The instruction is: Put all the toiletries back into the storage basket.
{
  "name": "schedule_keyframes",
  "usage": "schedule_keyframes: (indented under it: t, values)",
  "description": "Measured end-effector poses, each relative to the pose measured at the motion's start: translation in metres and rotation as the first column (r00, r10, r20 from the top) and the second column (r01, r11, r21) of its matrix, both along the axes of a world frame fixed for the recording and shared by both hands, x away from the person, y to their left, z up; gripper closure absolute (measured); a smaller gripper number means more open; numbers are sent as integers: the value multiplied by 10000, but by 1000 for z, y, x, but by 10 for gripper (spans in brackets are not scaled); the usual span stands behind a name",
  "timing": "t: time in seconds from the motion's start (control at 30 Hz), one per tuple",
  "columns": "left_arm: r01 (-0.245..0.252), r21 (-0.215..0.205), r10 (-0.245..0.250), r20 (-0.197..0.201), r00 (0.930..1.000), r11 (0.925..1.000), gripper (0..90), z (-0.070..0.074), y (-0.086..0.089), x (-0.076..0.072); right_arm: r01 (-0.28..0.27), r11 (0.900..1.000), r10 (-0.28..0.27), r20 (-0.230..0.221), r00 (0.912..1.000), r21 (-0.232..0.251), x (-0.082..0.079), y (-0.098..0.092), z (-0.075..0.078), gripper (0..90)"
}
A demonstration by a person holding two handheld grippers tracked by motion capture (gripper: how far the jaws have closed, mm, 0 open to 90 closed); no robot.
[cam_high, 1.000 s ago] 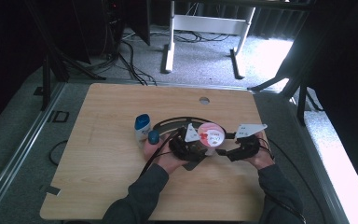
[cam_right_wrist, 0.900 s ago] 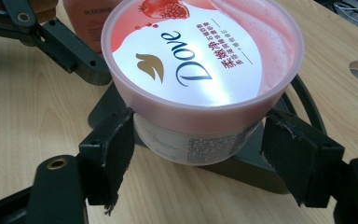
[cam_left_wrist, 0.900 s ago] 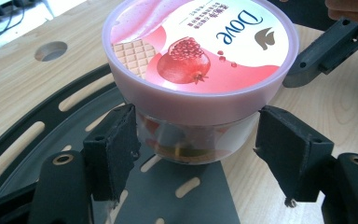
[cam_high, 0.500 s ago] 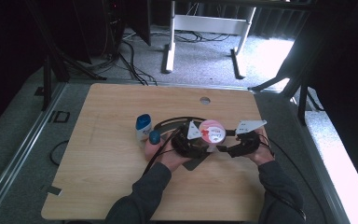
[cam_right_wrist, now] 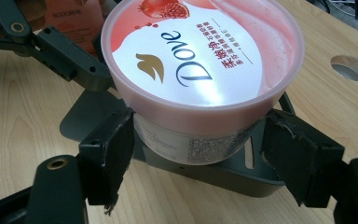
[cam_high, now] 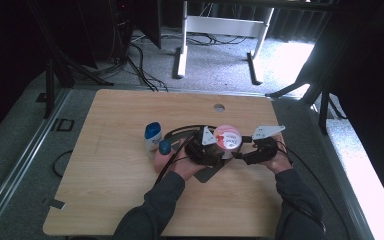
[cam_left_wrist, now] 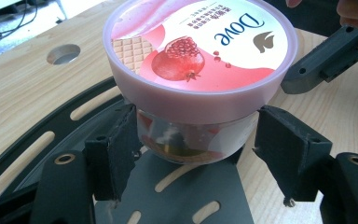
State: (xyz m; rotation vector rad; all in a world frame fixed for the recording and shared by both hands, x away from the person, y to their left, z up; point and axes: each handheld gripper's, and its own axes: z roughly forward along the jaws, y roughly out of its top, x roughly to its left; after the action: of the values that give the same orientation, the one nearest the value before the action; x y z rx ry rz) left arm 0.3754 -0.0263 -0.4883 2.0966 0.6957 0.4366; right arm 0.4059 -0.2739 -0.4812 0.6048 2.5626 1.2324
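Note:
A Dove jar [cam_high: 227, 137] with a pink pomegranate lid [cam_left_wrist: 200, 42] stands over a dark slotted metal stand [cam_high: 207, 172] at the middle of the wooden table [cam_high: 105, 170]. My left gripper [cam_high: 214, 150] comes in from the jar's left. In the left gripper view its pads [cam_left_wrist: 116, 144] press the clear body under the lid. My right gripper [cam_high: 244, 151] comes in from the right. In the right gripper view its pads [cam_right_wrist: 109, 149] sit against the labelled body [cam_right_wrist: 191, 140], the right-hand one very close. Each gripper's far jaw shows beside the lid in the other's view.
A white bottle with a blue cap [cam_high: 152, 136] stands just left of my left hand, with a small blue-topped item [cam_high: 165, 146] beside it. A round hole [cam_high: 219, 107] lies in the tabletop behind the jar. Cables trail from both grippers.
Both hands, with the jar between them, have shifted slightly toward the far side of the table. The grip on the jar looks the same.

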Motion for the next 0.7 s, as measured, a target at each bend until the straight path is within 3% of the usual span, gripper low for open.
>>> schedule_keyframes:
  t: [0.7]
  values:
    - [-419,-25,419,-195,9989,9991,310,-13,-5,15,299,9993,-304,-204,9993,-230,16,3,-10,257]
